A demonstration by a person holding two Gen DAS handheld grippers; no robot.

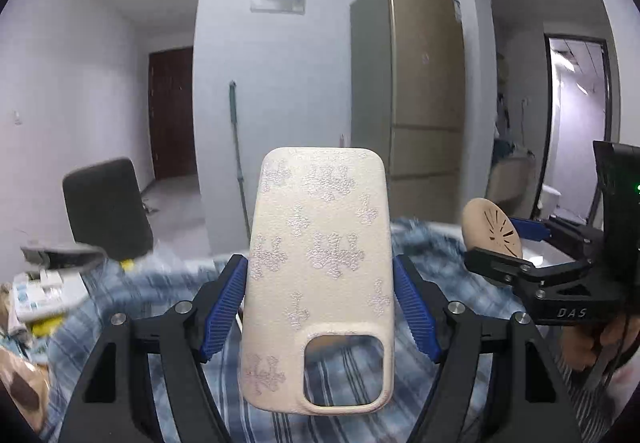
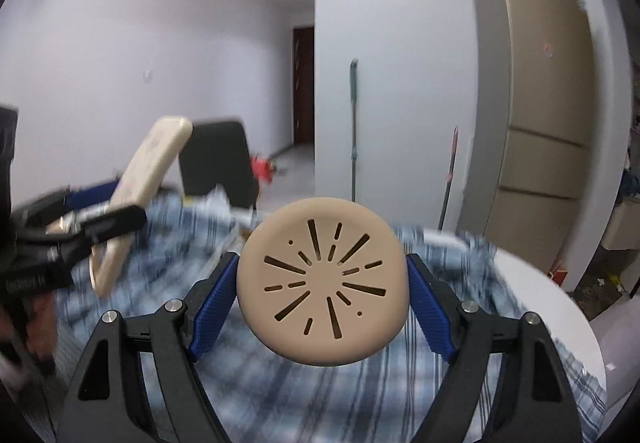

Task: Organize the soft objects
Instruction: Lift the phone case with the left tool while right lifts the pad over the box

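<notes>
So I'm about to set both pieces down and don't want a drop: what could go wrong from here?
1. The phone case is pinched only at its side edges by the left gripper, and most of it stands above the pads; being soft, it could bow and pop out.
2. The round slotted disc sits between the right gripper pads by its curved rim, so it could rotate or slip.
3. The striped cloth looks rumpled, so pieces may settle unevenly.

White walls (image 1: pixel 280 83), gold fridge (image 1: pixel 424 83)

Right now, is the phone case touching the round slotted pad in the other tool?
Apart. The right wrist view shows the phone case held up at far left, with striped cloth visible between it and the round slotted pad.
</notes>
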